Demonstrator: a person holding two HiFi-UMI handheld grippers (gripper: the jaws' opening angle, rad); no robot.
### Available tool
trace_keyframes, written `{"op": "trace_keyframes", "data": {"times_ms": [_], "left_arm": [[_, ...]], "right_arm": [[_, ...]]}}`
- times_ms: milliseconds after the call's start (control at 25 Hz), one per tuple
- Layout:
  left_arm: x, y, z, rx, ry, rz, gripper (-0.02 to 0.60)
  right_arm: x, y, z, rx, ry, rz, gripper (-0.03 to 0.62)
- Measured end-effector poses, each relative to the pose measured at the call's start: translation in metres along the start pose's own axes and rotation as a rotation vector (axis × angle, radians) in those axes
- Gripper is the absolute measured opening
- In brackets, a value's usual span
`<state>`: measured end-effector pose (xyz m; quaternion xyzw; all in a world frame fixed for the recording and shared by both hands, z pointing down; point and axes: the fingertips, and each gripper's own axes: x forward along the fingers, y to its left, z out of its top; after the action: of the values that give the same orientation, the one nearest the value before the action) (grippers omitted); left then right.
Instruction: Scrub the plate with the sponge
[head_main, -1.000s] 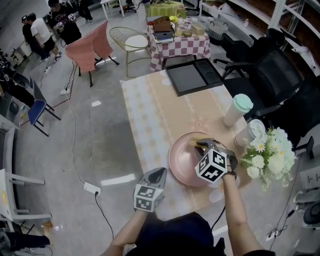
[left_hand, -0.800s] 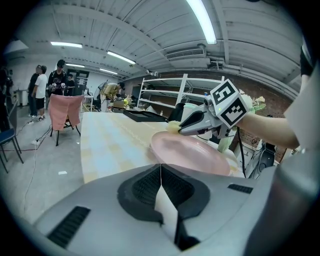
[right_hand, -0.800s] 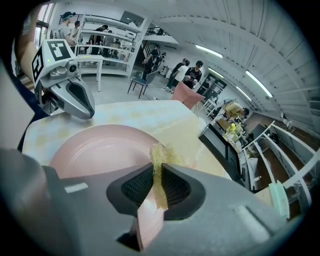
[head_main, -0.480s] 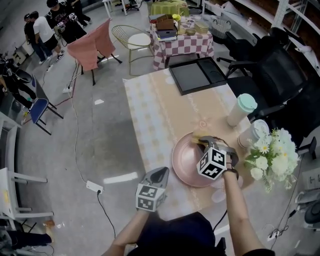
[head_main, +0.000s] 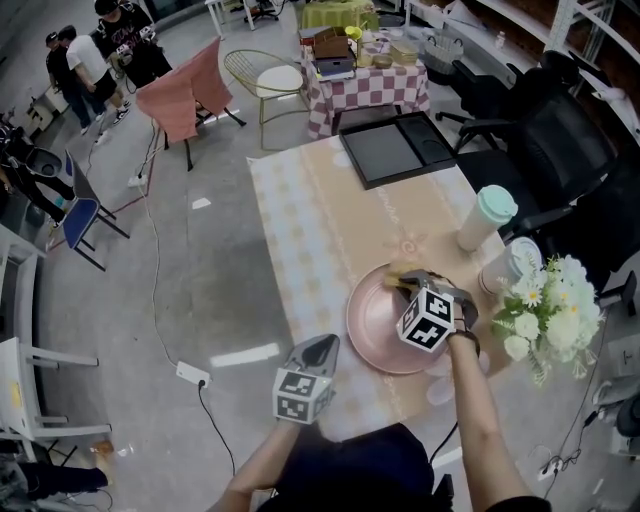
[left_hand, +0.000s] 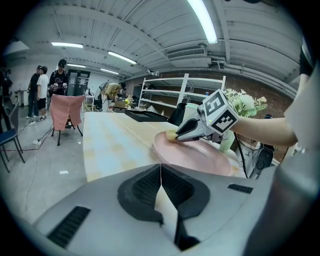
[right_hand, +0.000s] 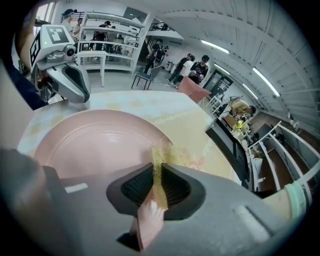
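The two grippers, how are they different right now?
The right gripper is shut on the yellow sponge; the left gripper is shut on nothing. The right gripper is over the pink plate, with the sponge at its far rim; the left gripper sits beside the plate, off it. Both carry a cube with square markers.

Plate (head_main: 375, 325) pink; sponge (right_hand: 160, 153) yellow; tablecloth (head_main: 320, 230) beige, pale checks; cup lid (head_main: 497, 203) mint green; tray (head_main: 378, 153) black.
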<state>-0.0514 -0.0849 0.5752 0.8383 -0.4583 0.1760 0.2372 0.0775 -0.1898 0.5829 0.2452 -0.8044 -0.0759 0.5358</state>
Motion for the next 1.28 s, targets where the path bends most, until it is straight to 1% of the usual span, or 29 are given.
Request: {"op": "trace_keyframes", "data": {"times_ms": [280, 400, 560, 800, 1280], "left_arm": [[0.001, -0.001, -0.005, 0.000, 0.010, -0.006, 0.012], [0.001, 0.000, -0.006, -0.006, 0.011, -0.002, 0.012], [0.002, 0.000, -0.005, 0.000, 0.002, -0.001, 0.012], [0.000, -0.002, -0.005, 0.001, 0.010, -0.007, 0.012], [0.001, -0.002, -0.006, 0.010, 0.014, -0.011, 0.012]], "right_arm": [[0.008, -0.002, -0.003, 0.062, -0.006, 0.057, 0.051], [0.011, -0.002, -0.006, 0.067, 0.007, 0.072, 0.051], [0.013, -0.002, -0.006, 0.096, -0.003, 0.088, 0.051], [0.012, -0.002, -0.004, 0.132, -0.007, 0.092, 0.051], [0.009, 0.003, -0.005, 0.156, -0.006, 0.100, 0.051]]}}
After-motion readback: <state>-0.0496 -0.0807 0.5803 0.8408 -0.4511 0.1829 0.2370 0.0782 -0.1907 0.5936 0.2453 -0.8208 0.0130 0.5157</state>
